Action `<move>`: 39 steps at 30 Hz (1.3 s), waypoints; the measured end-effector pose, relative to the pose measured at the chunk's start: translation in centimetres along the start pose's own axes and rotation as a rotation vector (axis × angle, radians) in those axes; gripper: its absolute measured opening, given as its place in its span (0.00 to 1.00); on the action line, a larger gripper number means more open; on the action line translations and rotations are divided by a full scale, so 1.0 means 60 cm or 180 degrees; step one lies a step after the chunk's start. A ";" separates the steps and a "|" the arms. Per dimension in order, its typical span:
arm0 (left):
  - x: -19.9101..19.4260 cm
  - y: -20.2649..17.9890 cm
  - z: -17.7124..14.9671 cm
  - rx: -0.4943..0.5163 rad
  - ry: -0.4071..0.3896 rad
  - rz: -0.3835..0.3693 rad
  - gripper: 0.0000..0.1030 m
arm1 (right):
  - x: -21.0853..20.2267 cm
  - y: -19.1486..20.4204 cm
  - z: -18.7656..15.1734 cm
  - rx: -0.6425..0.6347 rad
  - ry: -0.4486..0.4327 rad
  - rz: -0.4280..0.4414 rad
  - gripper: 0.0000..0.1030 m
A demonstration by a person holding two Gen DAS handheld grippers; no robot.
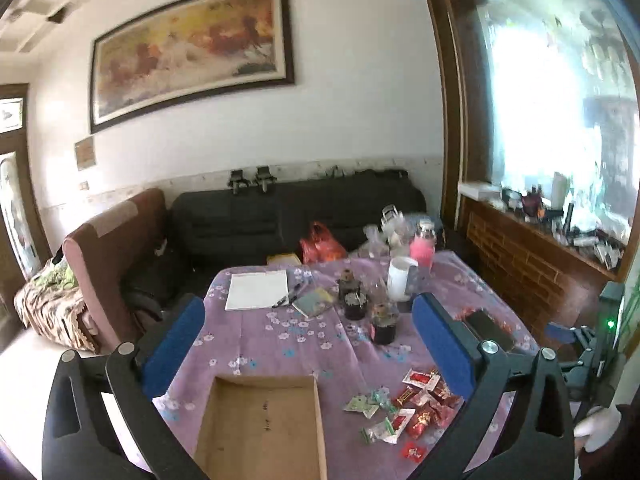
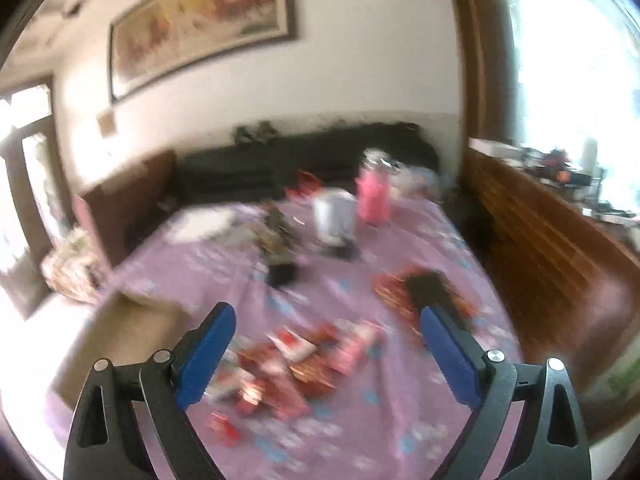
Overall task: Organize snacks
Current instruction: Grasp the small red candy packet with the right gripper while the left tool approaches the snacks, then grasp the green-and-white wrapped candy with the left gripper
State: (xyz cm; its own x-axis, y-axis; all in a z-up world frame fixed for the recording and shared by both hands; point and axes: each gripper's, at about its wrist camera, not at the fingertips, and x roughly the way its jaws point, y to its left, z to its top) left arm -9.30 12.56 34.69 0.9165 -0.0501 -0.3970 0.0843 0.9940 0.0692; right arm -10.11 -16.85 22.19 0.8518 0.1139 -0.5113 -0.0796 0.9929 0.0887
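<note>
A tabletop (image 1: 280, 344) draped in a purple flowered cloth fills the middle of a living room, with a dark sofa (image 1: 296, 216) behind it. Near the front edge sits an empty, shallow cardboard box (image 1: 260, 424). Just to its right lies a loose scatter of small wrapped snacks (image 1: 408, 412), mostly red, some green and white, all on the cloth and outside the box. Further back stand a white cup (image 1: 398, 278) and a pink bottle (image 1: 423, 246). The left tongs (image 1: 308, 340) are spread wide, gripping nothing. The right tongs (image 2: 328, 352), seen through blur, are also spread wide and empty above the snacks.
</note>
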 end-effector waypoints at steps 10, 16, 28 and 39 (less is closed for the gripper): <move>0.177 -0.031 -0.219 -0.0454 0.1076 -0.0753 1.00 | 0.155 0.103 -0.177 -0.0228 0.1210 0.0770 0.70; 0.229 -0.092 -0.300 -0.0377 0.1461 -0.1084 0.92 | 0.211 0.142 -0.254 -0.0540 0.1386 0.0772 0.69; 0.332 -0.111 -0.376 -0.0586 0.1913 -0.1096 0.87 | 0.226 0.139 -0.267 -0.0420 0.1319 0.0721 0.20; 0.402 -0.096 -0.384 -0.1011 0.2181 -0.1061 0.86 | 0.207 0.079 -0.271 0.0121 0.1223 0.0963 0.20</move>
State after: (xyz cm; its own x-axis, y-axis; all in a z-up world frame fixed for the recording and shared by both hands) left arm 3.33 7.89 3.65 0.4124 -0.3794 -0.8283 0.1008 0.9226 -0.3724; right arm -8.31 -10.15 2.34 0.5402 0.4088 -0.7356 -0.2689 0.9121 0.3095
